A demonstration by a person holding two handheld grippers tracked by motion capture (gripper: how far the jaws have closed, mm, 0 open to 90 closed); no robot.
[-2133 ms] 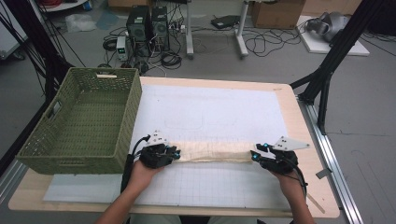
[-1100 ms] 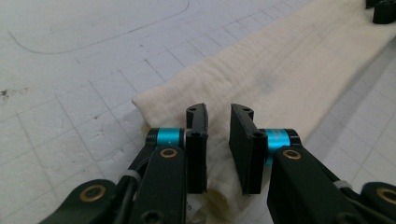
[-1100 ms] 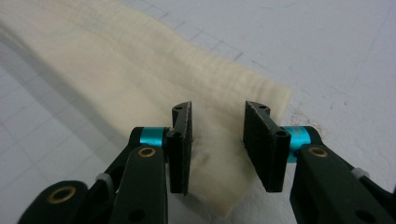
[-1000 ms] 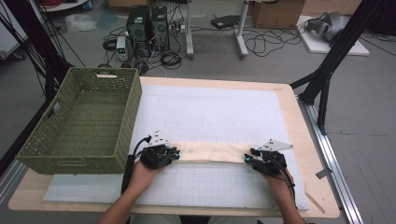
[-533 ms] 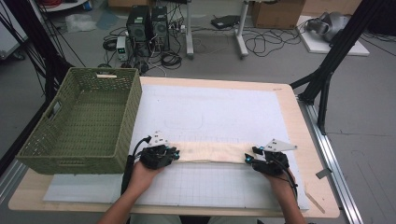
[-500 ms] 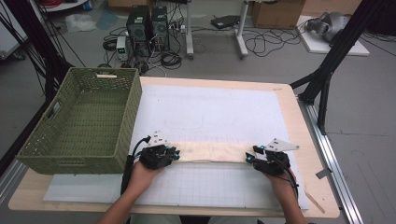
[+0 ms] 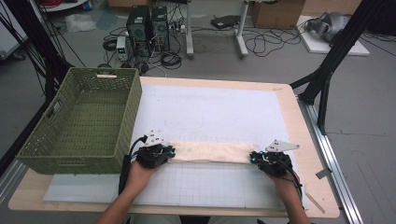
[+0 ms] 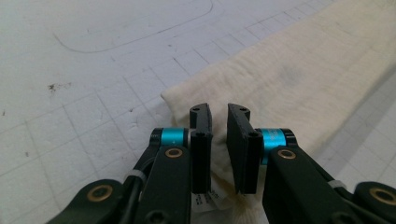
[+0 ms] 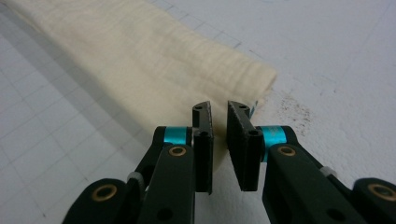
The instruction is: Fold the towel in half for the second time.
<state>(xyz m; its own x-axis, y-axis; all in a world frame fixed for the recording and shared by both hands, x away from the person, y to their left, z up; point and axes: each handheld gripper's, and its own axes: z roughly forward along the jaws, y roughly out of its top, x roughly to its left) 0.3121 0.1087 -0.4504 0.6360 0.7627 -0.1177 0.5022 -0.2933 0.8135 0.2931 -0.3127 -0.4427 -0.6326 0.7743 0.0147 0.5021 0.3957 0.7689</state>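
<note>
A long cream cloth (image 7: 210,151) lies folded into a narrow strip across the white grid mat (image 7: 210,109), near the table's front. My left gripper (image 7: 171,152) is at its left end; in the left gripper view the jaws (image 8: 219,109) stand nearly together with the cloth (image 8: 299,79) bunched between them. My right gripper (image 7: 252,157) is at the cloth's right end. Seen from the right gripper view, its jaws (image 9: 219,107) pinch the corner of the cloth (image 9: 140,51) with a narrow gap.
A green woven basket (image 7: 133,100) stands on the left of the table, close to my left hand. The wooden table edge (image 7: 299,126) runs along the right. Computer cases and cables lie on the floor beyond the table.
My right gripper has shifted a little left and toward the front edge, and the cloth strip has settled flat on the mat. The left gripper has stayed in place.
</note>
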